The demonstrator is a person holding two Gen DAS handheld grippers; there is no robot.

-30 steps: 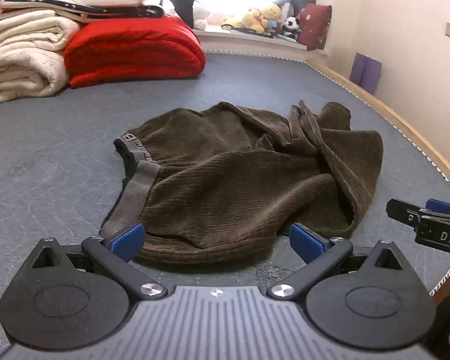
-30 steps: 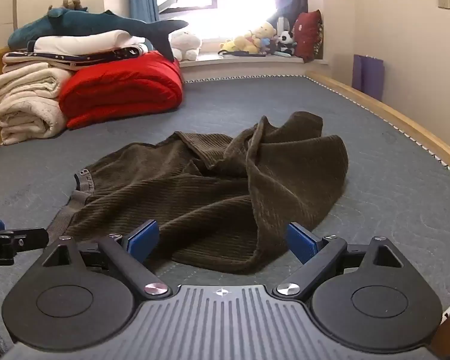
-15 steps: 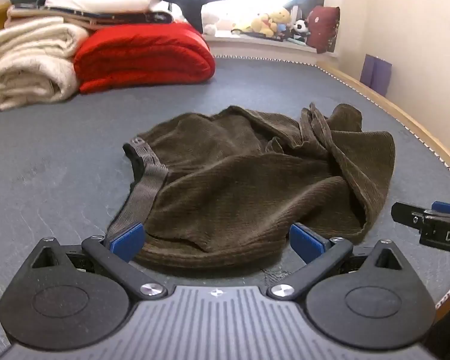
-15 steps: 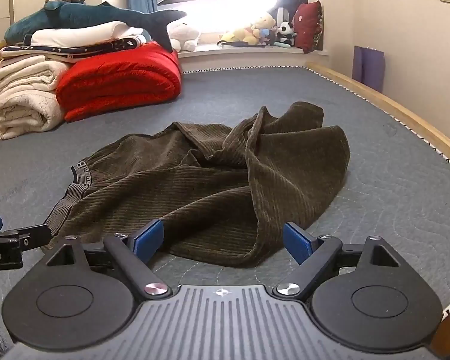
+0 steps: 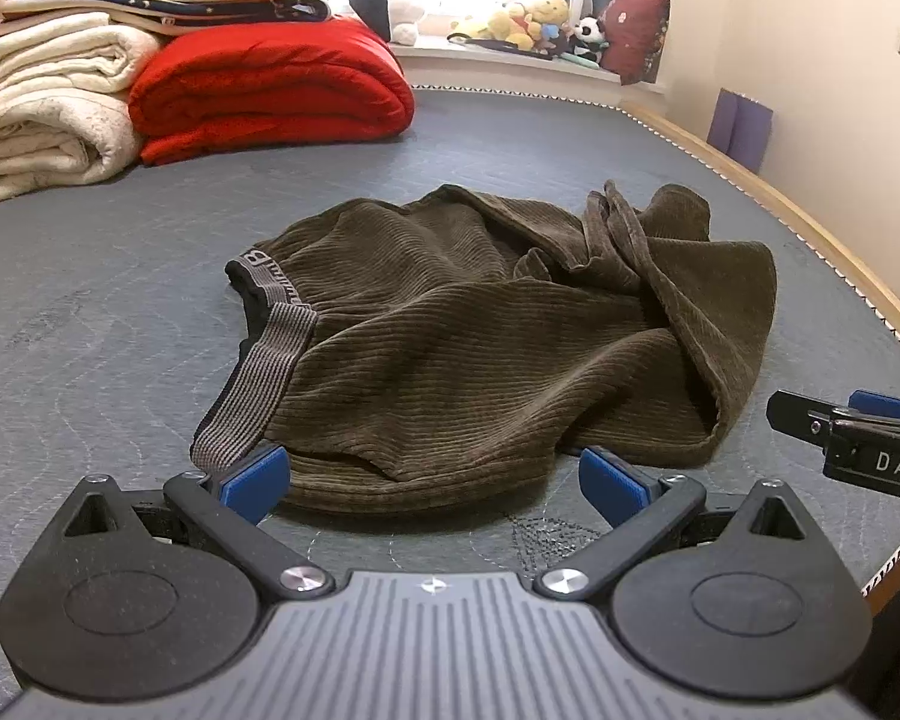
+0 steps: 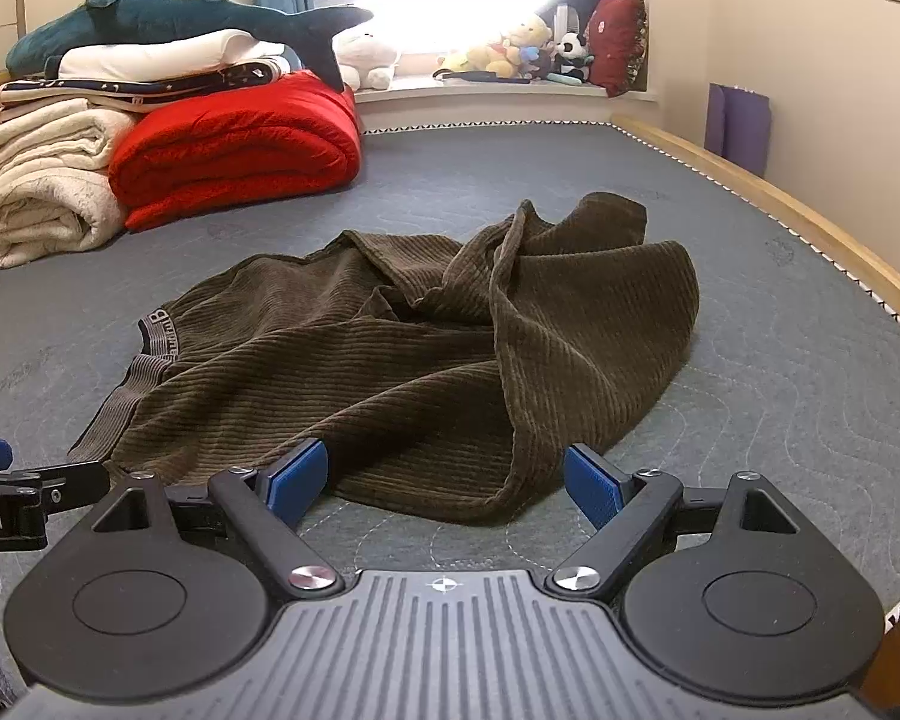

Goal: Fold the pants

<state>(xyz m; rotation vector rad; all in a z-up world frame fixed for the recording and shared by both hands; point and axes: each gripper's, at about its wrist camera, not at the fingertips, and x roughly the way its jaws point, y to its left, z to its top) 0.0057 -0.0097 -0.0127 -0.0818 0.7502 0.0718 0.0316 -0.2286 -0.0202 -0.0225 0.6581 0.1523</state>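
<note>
The left tongs (image 5: 431, 476) are sitting wide open, holding nothing. They are hovering right at the near edge of the pants (image 5: 486, 336), with the left blue tip just beside the grey waistband (image 5: 258, 387). The right tongs (image 6: 447, 477) are wide open too, and empty. They are waiting at the near edge of the pants, farther along toward the leg end.

The pants are lying in a brown, bumpy heap on the grey mattress (image 5: 90, 324), near its front edge. They are not flat. One leg is flopping over the other, and a twisted ridge (image 6: 504, 252) is sticking up on the far side of the pants.

Here is what could go wrong. The near hem is lying in two layers, so the tongs could be pinching only the top layer, and the layer under it would be dragging behind. The tips could also be grabbing the mattress cover along with the cloth. If the pants are folded while the ridge is there, the lump is going to be trapped inside and the fold will come out crooked. The thick ribbed cloth looks heavy, so it could be slipping out of a small pinch.

Well beyond the pants, a red blanket (image 5: 270, 90) and white blankets (image 5: 48, 114) are sitting in a pile.
</note>
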